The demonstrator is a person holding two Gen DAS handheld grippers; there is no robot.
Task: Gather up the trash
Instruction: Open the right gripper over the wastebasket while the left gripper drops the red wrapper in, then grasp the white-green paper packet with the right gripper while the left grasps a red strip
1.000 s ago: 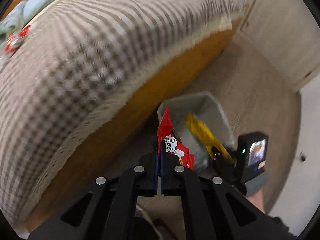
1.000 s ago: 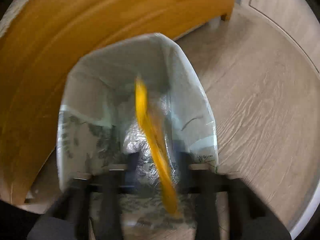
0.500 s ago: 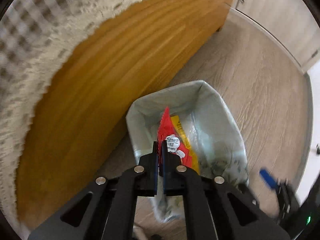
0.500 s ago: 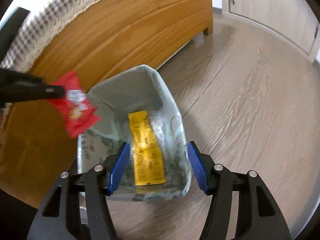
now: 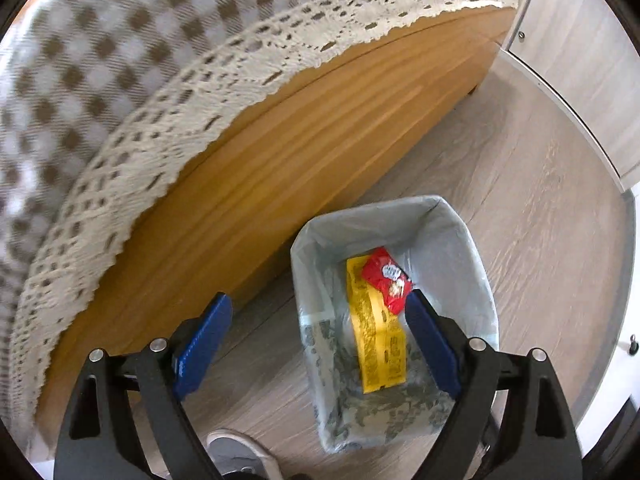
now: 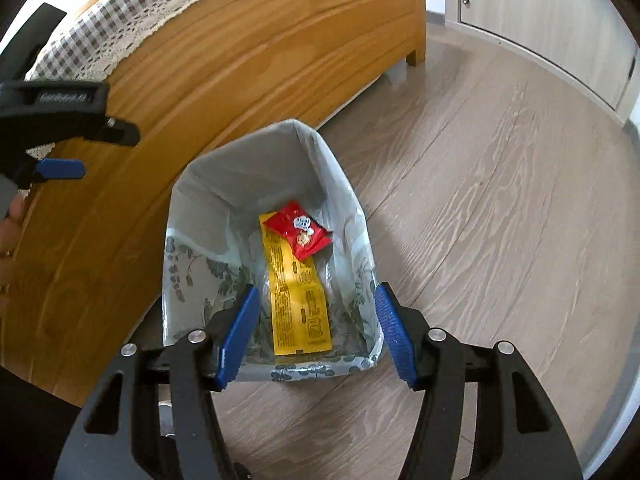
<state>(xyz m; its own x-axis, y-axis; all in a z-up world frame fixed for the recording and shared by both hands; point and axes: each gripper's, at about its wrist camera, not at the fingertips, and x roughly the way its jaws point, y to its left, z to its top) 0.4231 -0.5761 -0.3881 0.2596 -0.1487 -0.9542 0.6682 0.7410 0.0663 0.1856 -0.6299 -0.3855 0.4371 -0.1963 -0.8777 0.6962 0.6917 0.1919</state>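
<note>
**Red wrapper lies in the lined bin, free of both grippers**

Lying on the bottom of the trash bin (image 5: 472, 280), the red snack wrapper (image 5: 387, 280) rests on the far end of a long yellow wrapper (image 5: 376, 328), overlapping its upper right corner. Both sit flat inside the bin's pale plastic liner, which carries a grey-green leaf print on its near wall.

The left gripper (image 5: 316, 344) hangs above the bin's near left side, and its jaws are opening with nothing between the blue pads (image 5: 202, 340). One pad is over the wooden floor (image 5: 520, 184) to the left of the bin; the other is over the bin's right half, its tip just beside the red wrapper in the view but above it and not touching it.

The right gripper (image 6: 316, 332) hovers over the bin's near edge with its jaws apart and empty. The yellow wrapper's near end shows in the gap between its blue pads (image 6: 238, 336), lower down on the bin's floor. In the right wrist view the left gripper enters from the left of the bin, with part of a hand (image 6: 10, 232) behind it.

The bin stands on the floor just beside a wooden bed frame (image 5: 280, 168), which lies to its left. A checked cloth (image 5: 120, 60) with a lace edge hangs over the top of that frame.
</note>
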